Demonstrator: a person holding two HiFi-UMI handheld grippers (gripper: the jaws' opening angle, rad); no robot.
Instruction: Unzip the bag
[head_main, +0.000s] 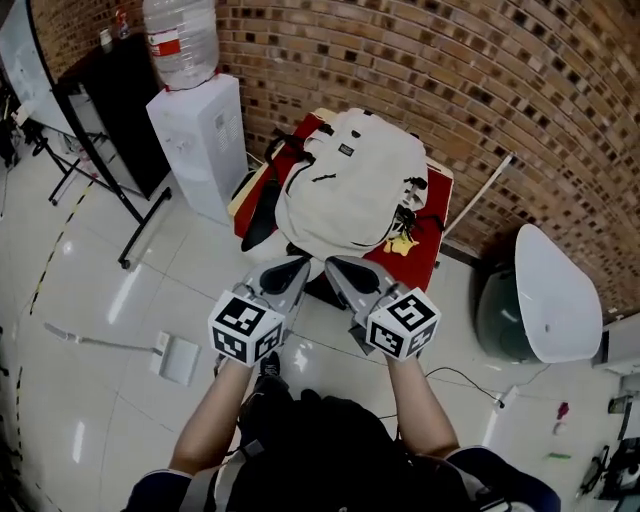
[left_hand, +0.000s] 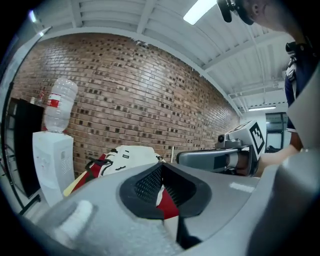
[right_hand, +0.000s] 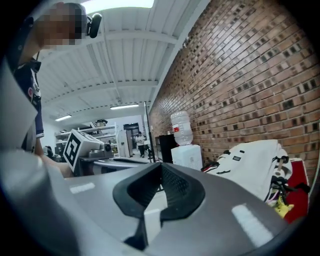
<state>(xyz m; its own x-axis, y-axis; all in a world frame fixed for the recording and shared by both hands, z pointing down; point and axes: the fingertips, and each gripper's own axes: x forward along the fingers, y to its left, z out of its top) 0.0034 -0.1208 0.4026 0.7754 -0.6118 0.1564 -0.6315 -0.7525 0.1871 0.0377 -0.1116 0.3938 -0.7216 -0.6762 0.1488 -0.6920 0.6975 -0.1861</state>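
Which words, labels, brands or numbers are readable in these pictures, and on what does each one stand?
No text can be read.
Dark patch on the white backpack: too small to read.
Red label on the water bottle: blurred.
Left gripper and right gripper: square marker patterns only, no words.

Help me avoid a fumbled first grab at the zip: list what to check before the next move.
1. Left hand-held gripper empty: ok, jaws shut on nothing.
2. Right hand-held gripper empty: ok, likewise shut.
3. Jaws open for a grab: not ok.
4. Backpack resting on the red table: ok.
5. Grippers at the Backpack: not ok, both short of it.
6. Zipper pull located: cannot tell.
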